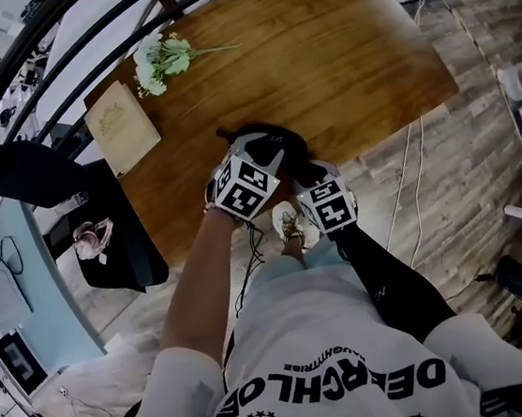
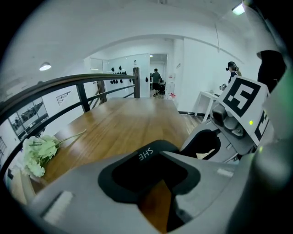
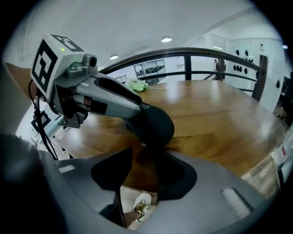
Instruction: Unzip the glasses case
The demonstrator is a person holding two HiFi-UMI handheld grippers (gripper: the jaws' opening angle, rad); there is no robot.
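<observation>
The person's white printed shirt (image 1: 329, 374) fills the bottom of the head view, with a white shoe (image 1: 290, 226) on the wood-plank floor (image 1: 463, 159) below the hands. The wooden table (image 1: 336, 52) has a warm, glossy brown top. At its far left corner lie a bunch of pale flowers (image 1: 160, 59) and a cream booklet (image 1: 121, 125). A dark curved railing (image 2: 68, 84) runs along the table's far side. Behind it the room is white-walled with ceiling lights, and another person (image 2: 157, 77) stands far off.

The glasses case (image 3: 153, 125) is black, rounded and oblong, with small white lettering on one end. It rests at the table's near edge. The left gripper (image 2: 153, 173) is clamped on that lettered end. The right gripper (image 3: 149, 153) has its jaws apart and pressing on nothing, with the case's other end just beyond its tips. Whether the zip is undone cannot be told.
</observation>
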